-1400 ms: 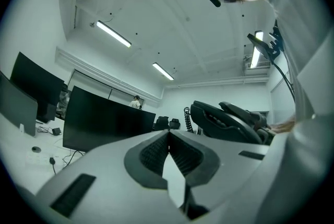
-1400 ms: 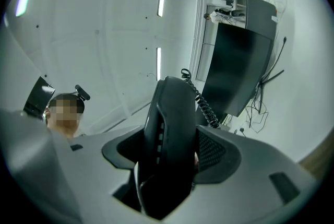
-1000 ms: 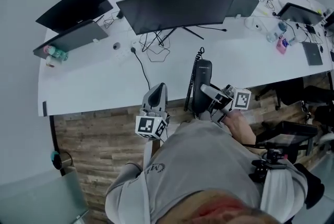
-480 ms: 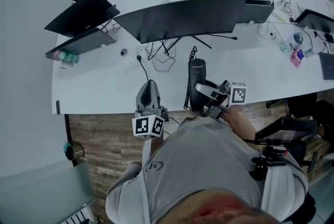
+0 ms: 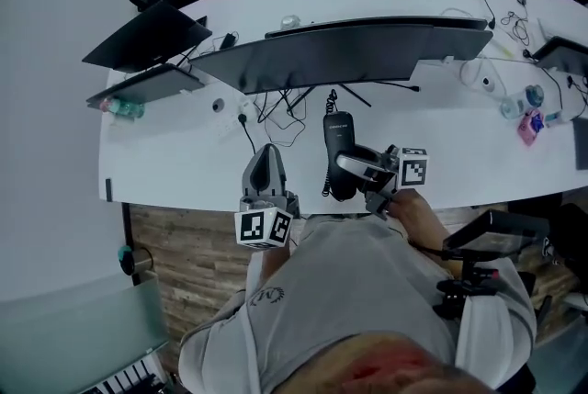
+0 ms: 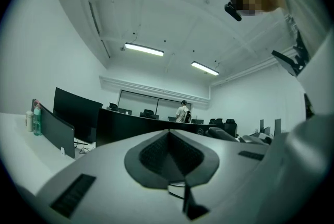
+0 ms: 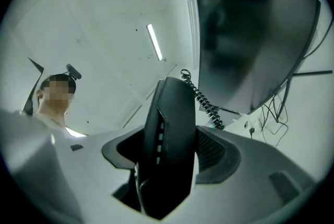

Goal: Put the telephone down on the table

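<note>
The black telephone handset (image 5: 337, 149) stands over the front part of the white table (image 5: 184, 163), with its coiled cord (image 5: 329, 100) running toward the monitor stand. My right gripper (image 5: 360, 170) is shut on it from the right. In the right gripper view the telephone (image 7: 169, 134) fills the gap between the two jaws of my right gripper (image 7: 167, 165), and the cord (image 7: 203, 100) trails off its top. My left gripper (image 5: 266, 170) hovers at the table's front edge, left of the telephone, apart from it. In its own view the left gripper (image 6: 169, 137) is shut with nothing held.
A wide curved monitor (image 5: 367, 52) stands behind the telephone, with loose cables (image 5: 276, 107) at its foot. Two dark screens (image 5: 152, 34) and a bottle (image 5: 124, 107) sit at the left end. Small items (image 5: 528, 117) lie at the right end. A chair (image 5: 496, 236) stands by my right arm.
The head view has shifted, so the table sits lower and more central. The right gripper still holds the telephone at the table's front, slightly further left. The left gripper has barely moved.
</note>
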A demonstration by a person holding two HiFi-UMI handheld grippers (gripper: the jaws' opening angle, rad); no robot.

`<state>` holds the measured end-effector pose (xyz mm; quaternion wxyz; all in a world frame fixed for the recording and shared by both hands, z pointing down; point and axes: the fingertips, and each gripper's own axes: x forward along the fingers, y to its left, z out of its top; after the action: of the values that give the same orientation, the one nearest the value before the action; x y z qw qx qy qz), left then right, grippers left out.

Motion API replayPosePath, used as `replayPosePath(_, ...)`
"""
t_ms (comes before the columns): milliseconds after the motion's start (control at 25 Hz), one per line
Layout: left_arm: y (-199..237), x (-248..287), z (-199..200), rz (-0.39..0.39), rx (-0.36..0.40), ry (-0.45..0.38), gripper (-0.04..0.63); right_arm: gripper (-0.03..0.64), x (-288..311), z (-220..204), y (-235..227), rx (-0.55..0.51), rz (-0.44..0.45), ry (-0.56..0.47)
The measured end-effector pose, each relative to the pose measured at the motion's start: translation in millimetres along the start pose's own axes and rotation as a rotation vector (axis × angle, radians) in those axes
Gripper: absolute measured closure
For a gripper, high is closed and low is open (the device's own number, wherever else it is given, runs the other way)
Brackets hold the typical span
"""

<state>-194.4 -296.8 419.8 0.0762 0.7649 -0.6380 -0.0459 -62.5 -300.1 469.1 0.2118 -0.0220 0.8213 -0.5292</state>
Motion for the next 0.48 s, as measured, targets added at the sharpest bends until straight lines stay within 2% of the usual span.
replayPosePath(280,9.0,15.4,4.1,-0.015,-0.007,0.004,0.584,0.321,5.1,16.2,-6.9,-0.028,-0.020,-0.033)
replayPosePath(480,9.7,20.2,19.9,-0.074,-0.002,-0.031,0.584,0.321,9.1,23.1,1.2,-0.067,-0.049,-0.064)
